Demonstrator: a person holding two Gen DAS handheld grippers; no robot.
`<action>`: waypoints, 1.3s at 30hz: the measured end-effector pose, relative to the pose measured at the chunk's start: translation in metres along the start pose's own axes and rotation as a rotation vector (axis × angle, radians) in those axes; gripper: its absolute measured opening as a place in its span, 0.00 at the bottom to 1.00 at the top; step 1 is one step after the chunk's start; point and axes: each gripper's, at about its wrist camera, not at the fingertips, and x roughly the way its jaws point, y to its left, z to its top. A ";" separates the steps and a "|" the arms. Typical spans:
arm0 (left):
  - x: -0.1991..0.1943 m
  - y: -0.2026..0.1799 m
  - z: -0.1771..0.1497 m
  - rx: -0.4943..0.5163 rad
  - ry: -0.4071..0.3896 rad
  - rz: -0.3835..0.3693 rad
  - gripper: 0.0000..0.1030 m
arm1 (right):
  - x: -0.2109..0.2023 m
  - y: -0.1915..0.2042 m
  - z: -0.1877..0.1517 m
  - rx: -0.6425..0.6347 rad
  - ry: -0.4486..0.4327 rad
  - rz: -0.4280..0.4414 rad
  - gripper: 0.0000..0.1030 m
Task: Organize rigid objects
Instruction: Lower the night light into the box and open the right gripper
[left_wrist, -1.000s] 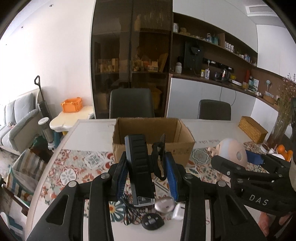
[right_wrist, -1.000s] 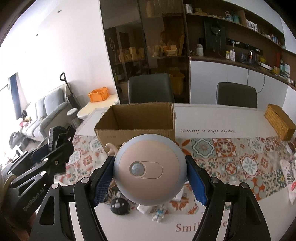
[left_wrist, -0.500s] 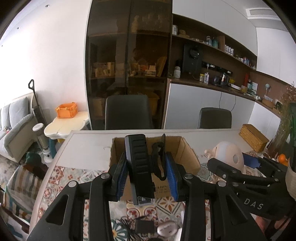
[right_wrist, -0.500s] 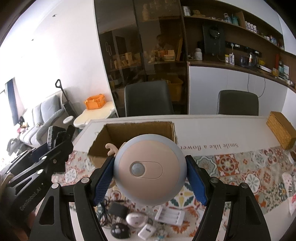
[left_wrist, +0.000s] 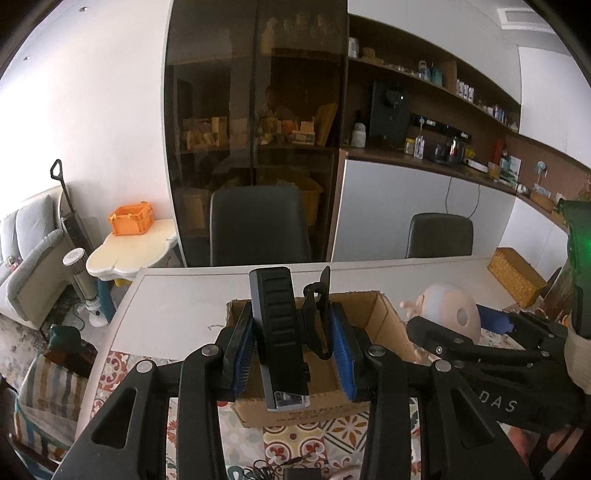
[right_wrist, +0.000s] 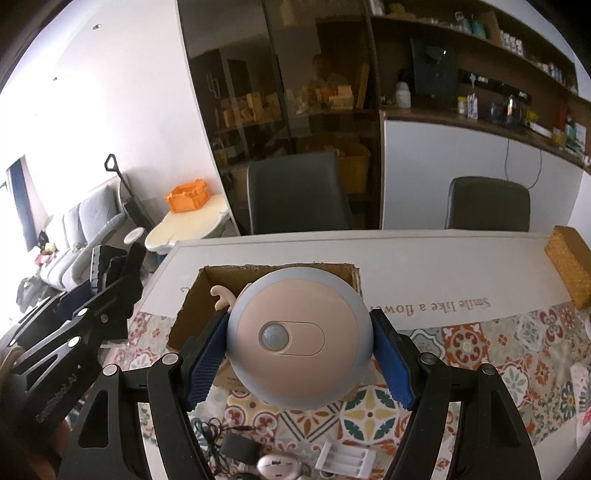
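My left gripper (left_wrist: 291, 343) is shut on a black ribbed device with a clip (left_wrist: 280, 332) and holds it above the near part of an open cardboard box (left_wrist: 388, 325). My right gripper (right_wrist: 299, 354) is shut on a round pink and grey sensor light (right_wrist: 295, 336), held over the same box (right_wrist: 192, 310). In the left wrist view the light (left_wrist: 450, 314) and right gripper (left_wrist: 480, 347) sit to the right of the box. In the right wrist view the left gripper (right_wrist: 110, 280) is at the left.
The box stands on a white table (right_wrist: 424, 258) with a patterned tile mat (right_wrist: 480, 347). Near me lie a black adapter with cable (right_wrist: 236, 448), a white battery holder (right_wrist: 343, 456) and a small oval device (right_wrist: 273, 463). A wicker box (right_wrist: 570, 269) sits at the right. Two chairs stand behind the table.
Both grippers have risen and moved forward with their objects, from above the small items on the mat to over the cardboard box. Both grips are unchanged.
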 end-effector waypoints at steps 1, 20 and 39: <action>0.004 0.000 0.002 0.007 0.010 0.003 0.37 | 0.004 -0.001 0.003 0.002 0.007 0.002 0.72; 0.106 0.009 -0.003 -0.022 0.338 -0.046 0.40 | 0.078 -0.006 0.026 0.010 0.188 -0.033 0.72; 0.108 0.033 -0.013 -0.044 0.344 0.127 0.61 | 0.107 -0.003 0.024 -0.001 0.252 -0.043 0.72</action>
